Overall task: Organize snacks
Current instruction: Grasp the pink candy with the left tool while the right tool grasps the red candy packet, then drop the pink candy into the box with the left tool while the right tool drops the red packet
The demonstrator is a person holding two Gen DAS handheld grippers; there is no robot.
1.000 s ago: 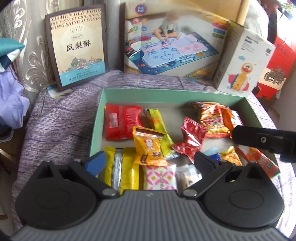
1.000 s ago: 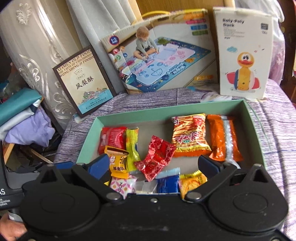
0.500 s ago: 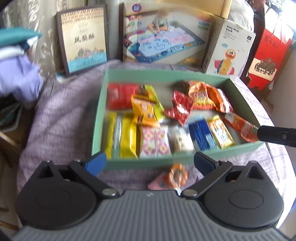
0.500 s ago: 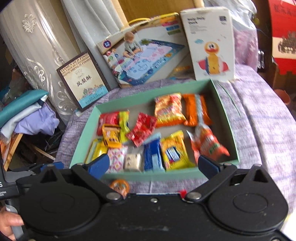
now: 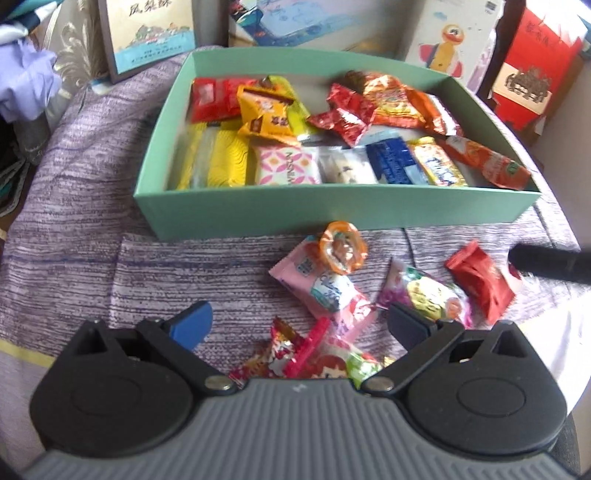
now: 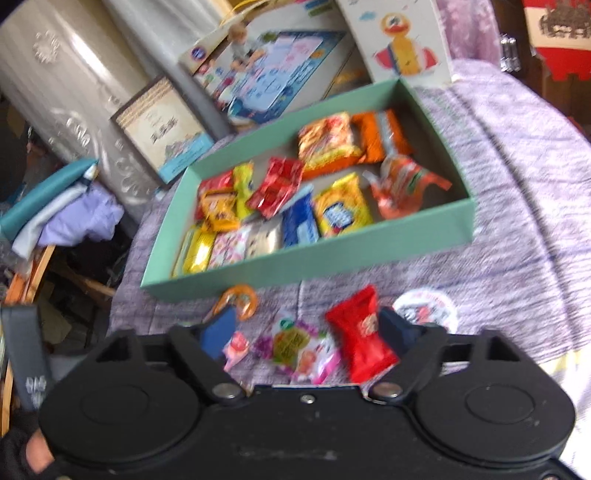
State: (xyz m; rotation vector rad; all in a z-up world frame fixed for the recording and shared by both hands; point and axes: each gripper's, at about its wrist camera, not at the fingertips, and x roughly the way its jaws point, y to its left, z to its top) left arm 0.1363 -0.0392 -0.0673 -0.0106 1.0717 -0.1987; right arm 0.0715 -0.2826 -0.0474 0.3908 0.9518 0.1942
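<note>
A mint-green box (image 5: 332, 218) (image 6: 306, 254) on the purple cloth holds several snack packets. In front of it lie loose snacks: an orange ring candy (image 5: 343, 247) (image 6: 240, 295), a pink packet (image 5: 325, 288), a fruit-print packet (image 5: 428, 295) (image 6: 291, 343) and a red packet (image 5: 480, 280) (image 6: 362, 332). My left gripper (image 5: 301, 323) hangs open above the pink packet, holding nothing. My right gripper (image 6: 308, 328) is closing over the loose pile. The red packet lies just inside its right finger, and the pads do not press on anything.
Behind the box, a framed pastry box (image 5: 147, 33), a play-mat box (image 6: 273, 70) and a duck toy box (image 5: 447, 40) lean upright. Folded clothes (image 6: 66, 218) are piled at the left. A white round sticker (image 6: 424, 310) lies on the cloth.
Both grippers drew back from over the box and sank toward the near side of the cloth. The loose snacks in front of the box came into view. The right jaws narrowed.
</note>
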